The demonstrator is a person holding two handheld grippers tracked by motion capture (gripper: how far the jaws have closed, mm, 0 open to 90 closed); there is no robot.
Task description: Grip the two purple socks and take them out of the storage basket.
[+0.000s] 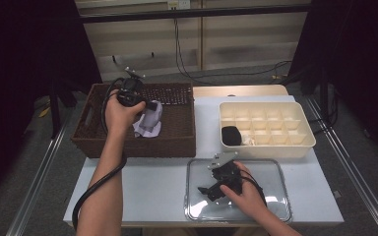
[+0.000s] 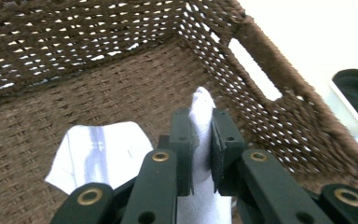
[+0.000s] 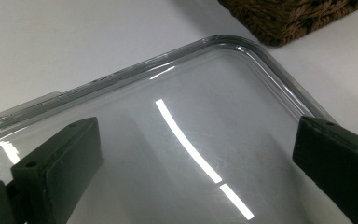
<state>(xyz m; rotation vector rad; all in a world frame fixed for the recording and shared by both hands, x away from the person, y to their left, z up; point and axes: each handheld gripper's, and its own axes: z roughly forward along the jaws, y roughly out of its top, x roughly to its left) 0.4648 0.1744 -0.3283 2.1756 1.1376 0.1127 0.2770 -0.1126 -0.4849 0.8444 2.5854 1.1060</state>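
Over the middle of the basket (image 1: 182, 135), toward its right wall, a white sock (image 1: 151, 119) hangs from the left tool (image 1: 150, 105), whose jaws are clamped on the cloth. In the left gripper view the sock (image 2: 201, 140) runs up between the two black jaws and its tip pokes out above them, so the hold is near one end; that lets the rest of the cloth dangle free above the woven floor instead of bunching. A second pale piece of cloth (image 2: 100, 154) lies flat on the basket bottom just below and to one side, apart from the jaws; I cannot tell whether it is the sock's partner.

The basket sits at the desk's (image 1: 152, 189) far left corner, its long side along the left half of the back edge. To its right, at the far right corner, stands a cream divided box (image 1: 266, 142); a black sock (image 1: 231, 135) fills its near left compartment, with something pale just beside it. That suggests socks are being sorted into the cells one by one.

At the desk's near edge, right of centre, lies a clear tray (image 1: 280, 172). The right tool (image 1: 207, 191) rests over it with its jaws spread wide and nothing between them, probably waiting there to receive or straighten the sock above the tray (image 3: 242, 51).
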